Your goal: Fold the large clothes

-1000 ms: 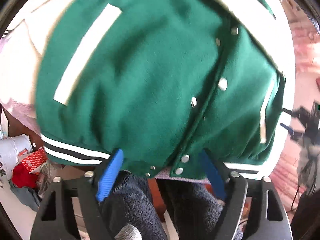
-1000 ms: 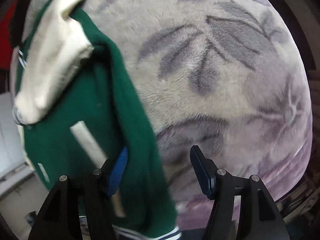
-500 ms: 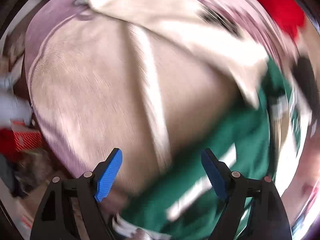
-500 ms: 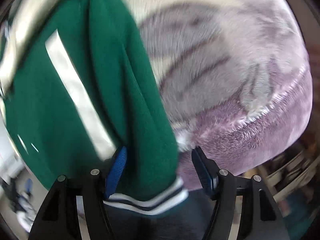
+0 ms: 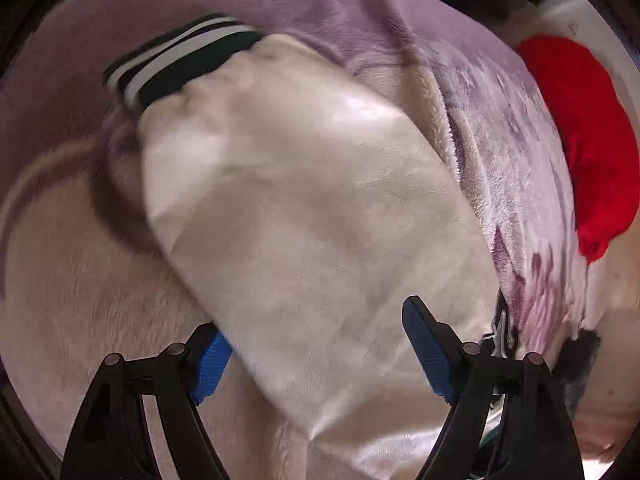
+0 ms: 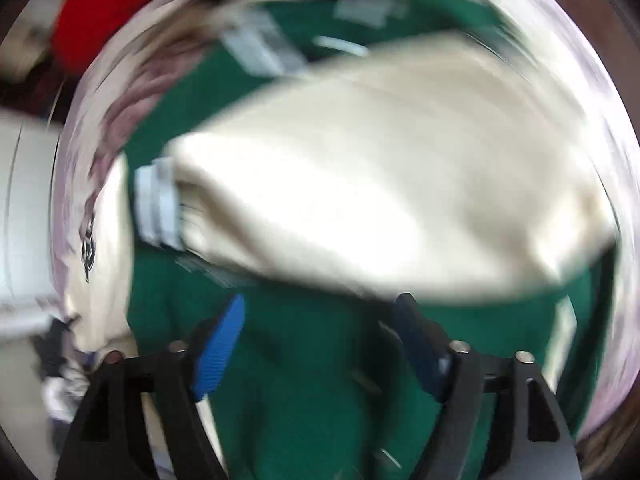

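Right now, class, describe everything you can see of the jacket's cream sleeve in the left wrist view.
The cream sleeve looks smooth and faintly shiny, like faux leather, creased near its cuff, a ribbed dark band with white stripes. It lies diagonally on the plush purple blanket, its wider end running down between the left hand-held gripper's open blue pads.

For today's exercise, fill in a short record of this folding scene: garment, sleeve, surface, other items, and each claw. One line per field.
Garment: green jacket with cream sleeves
Sleeve: cream sleeve lies stretched out on the blanket, striped cuff at its far end
Surface: purple floral blanket
Other items: red cloth beyond the blanket
Left claw: open, sleeve between the jaws, not pinched
Right claw: jaws opening above the green body; view blurred
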